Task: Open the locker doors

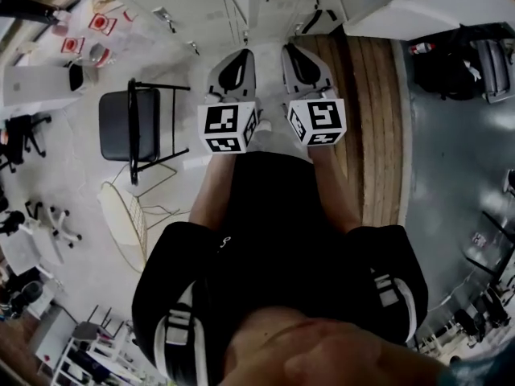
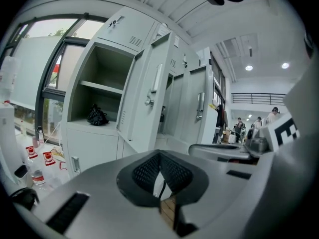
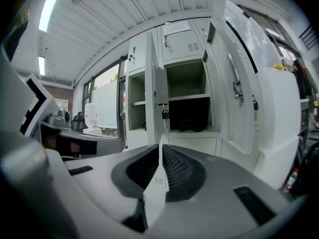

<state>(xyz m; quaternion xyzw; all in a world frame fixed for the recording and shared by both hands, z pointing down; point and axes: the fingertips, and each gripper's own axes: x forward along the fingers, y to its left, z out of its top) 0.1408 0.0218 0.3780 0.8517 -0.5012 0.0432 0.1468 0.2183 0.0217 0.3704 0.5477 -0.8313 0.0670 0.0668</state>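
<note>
Locker doors [image 2: 152, 86] stood open in front of me. In the head view, from left to right, a black folding chair [image 1: 129, 125] sat at the left. My left claw [image 1: 238, 59] and my right claw [image 1: 304, 59] pointed side by side toward the top of the frame. A wooden platform [image 1: 372, 111] ran up the right. The lockers lined the top edge, close ahead of both claws but apart from them.

In the left gripper view, bottles with red labels [image 2: 47, 158] stood at the lower left. Above them an upper compartment [image 2: 102, 91] was bare to view, with a shelf across it and a black bag [image 2: 97, 116] lying inside. Its pale grey door hung swung out at centre-left, handle toward me, and more doors stood ajar behind it. My left claw's jaws were drawn together at the tips at bottom centre, with nothing between them. Small figures of people [image 2: 239, 126] showed far off at the right.

In the right gripper view, a narrow open compartment [image 3: 137, 101] sat left of centre. A small dark lock [image 3: 164, 114] hung on the door edge beside it. A wider compartment [image 3: 187, 81] gaped at centre, with something dark that I could not make out on its lower level. A tall door [image 3: 238, 91] stood swung wide at the right. My right claw's jaws were likewise pressed together and empty
</note>
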